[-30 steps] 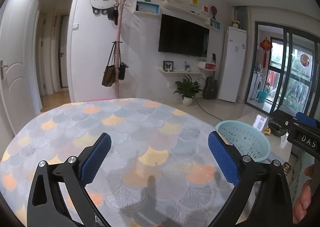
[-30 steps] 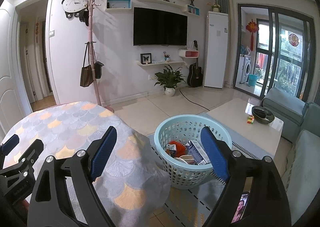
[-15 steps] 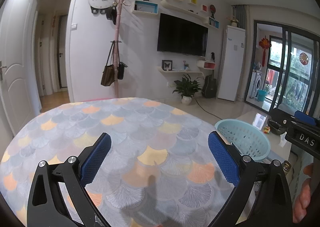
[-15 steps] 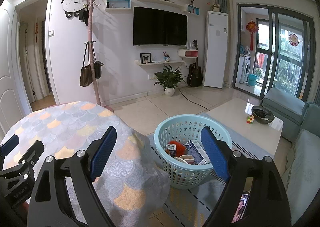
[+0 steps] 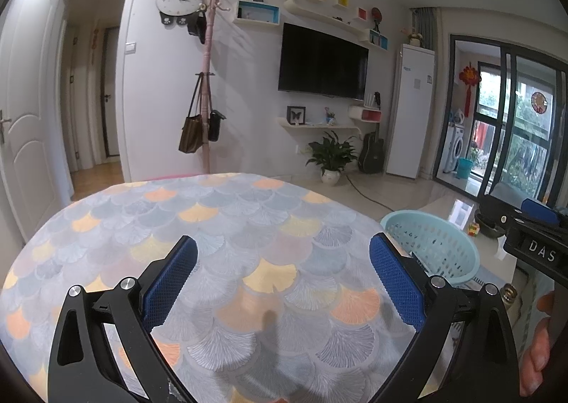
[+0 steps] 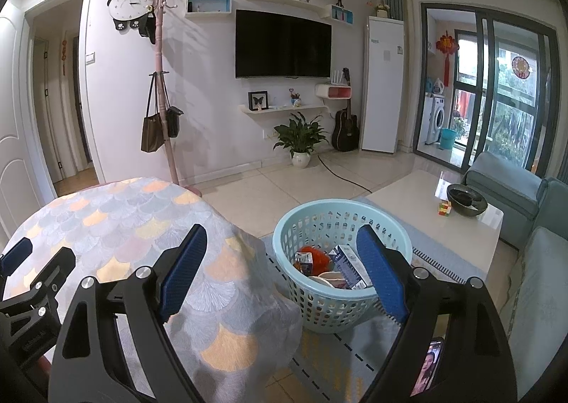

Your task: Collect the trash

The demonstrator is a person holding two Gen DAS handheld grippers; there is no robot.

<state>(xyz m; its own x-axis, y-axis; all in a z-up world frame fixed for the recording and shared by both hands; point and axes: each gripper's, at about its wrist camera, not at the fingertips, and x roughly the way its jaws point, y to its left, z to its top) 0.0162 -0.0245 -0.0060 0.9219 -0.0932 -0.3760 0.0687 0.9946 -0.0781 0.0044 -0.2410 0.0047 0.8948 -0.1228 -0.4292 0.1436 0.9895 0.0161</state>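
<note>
From the left wrist view, the left gripper [image 5: 282, 263] hangs over a round table [image 5: 220, 222] covered in a fan-patterned cloth, its blue-padded fingers [image 5: 170, 282] spread wide with nothing between them. The pale blue basket [image 5: 431, 247] sits on the floor just past the table's right edge; from here only its perforated wall and rim show. Part of the right gripper's black body enters at the far right, with a few fingertips of the hand holding it below.

From the right wrist view, the right gripper [image 6: 280, 266] is also spread wide and holds nothing, one finger above the draped table edge, the other in front of the basket [image 6: 319, 300]. Inside the basket lies the trash [image 6: 330, 264]: an orange item, small cartons and something pale. The basket stands on a rug [image 6: 312, 364] beside a white coffee table [image 6: 458, 229]. A phone [image 6: 427, 367] shows below the gripper
</note>
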